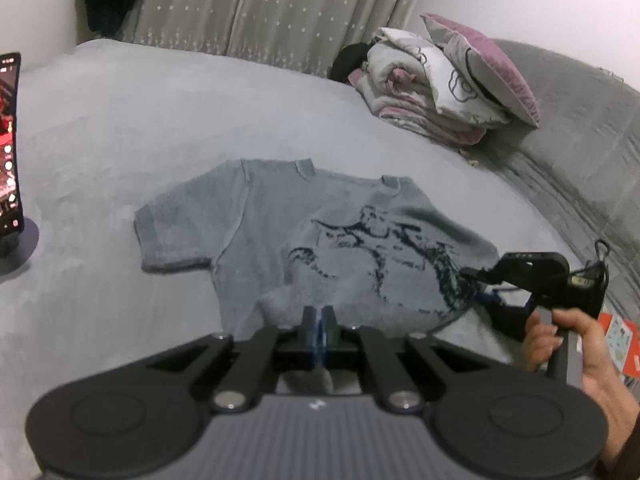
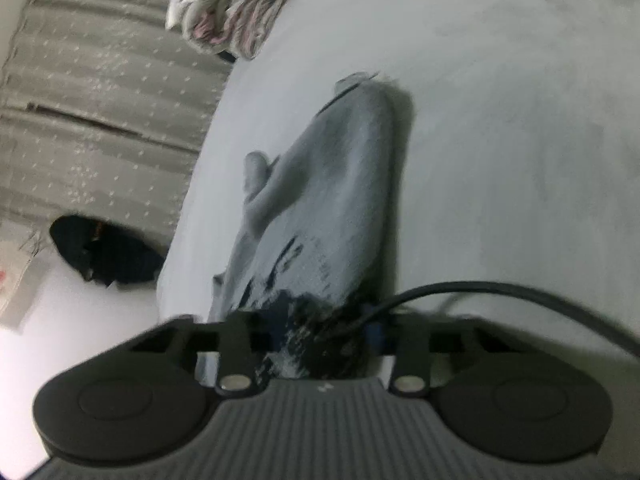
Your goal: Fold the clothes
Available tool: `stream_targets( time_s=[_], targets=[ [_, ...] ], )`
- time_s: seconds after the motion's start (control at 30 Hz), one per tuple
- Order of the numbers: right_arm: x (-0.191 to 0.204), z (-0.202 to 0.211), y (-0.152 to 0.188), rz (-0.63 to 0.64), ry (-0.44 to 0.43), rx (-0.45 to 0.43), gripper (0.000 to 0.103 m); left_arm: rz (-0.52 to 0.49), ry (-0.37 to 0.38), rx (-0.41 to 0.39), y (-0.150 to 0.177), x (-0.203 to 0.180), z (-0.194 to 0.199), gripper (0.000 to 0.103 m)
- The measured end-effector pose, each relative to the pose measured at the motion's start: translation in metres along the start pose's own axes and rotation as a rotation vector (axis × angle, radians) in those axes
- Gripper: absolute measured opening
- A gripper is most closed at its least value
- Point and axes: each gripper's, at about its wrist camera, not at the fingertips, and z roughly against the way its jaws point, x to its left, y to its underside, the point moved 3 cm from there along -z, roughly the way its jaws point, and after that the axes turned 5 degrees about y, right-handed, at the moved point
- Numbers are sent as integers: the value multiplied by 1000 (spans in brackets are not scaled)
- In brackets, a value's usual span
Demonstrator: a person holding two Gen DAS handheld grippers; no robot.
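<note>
A grey T-shirt with a dark print lies spread on the grey bed, collar toward the far side. My left gripper sits at the shirt's near hem, shut, with a fold of the fabric pinched between its blue pads. At the shirt's right edge a hand holds my right gripper. In the right wrist view the T-shirt rises in a ridge into my right gripper, which is shut on the bunched printed cloth. The cloth hides its fingertips.
A phone on a stand is at the bed's left edge. Folded bedding and a pink-backed pillow are piled at the far right. Curtains hang behind. A black cable crosses over the right gripper. Something dark lies on the floor.
</note>
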Motion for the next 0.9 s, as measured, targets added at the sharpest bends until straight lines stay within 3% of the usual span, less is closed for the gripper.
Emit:
stream_targets(
  time_s=[0.03,0.07,0.1,0.17,0.3,0.4,0.53,0.63,0.77,0.9],
  targets=[
    [-3,2,-2,-10,4,-6,14,-4,-1,-1,1,1,-2,11],
    [-4,6,-2,-17,1,-16,14,-11,2,-1,2,2,-4,25],
    [-6,10,-2,-24,-2,-27,14,-20,2,-4,3,2,-6,47],
    [-7,19,-4,-18,1,-54,13,-47,-8,-8,6,3,-11,60],
    [-6,28,-6,-8,1,-47,14,-122,-48,26,13,-3,-21,60],
    [-8,29,-4,-8,21,-8,19,-179,-57,34,18,-10,-24,60],
    [-1,32,-2,28,28,-25,45,-223,-90,38,21,-14,-28,60],
    [10,34,-3,103,56,-73,54,-233,-106,36,21,-14,-31,59],
    [23,24,-11,245,145,-148,54,-249,-127,39,21,-15,-38,54],
    [21,2,-12,305,164,-186,54,-257,-140,52,26,-15,-47,38]
  ],
)
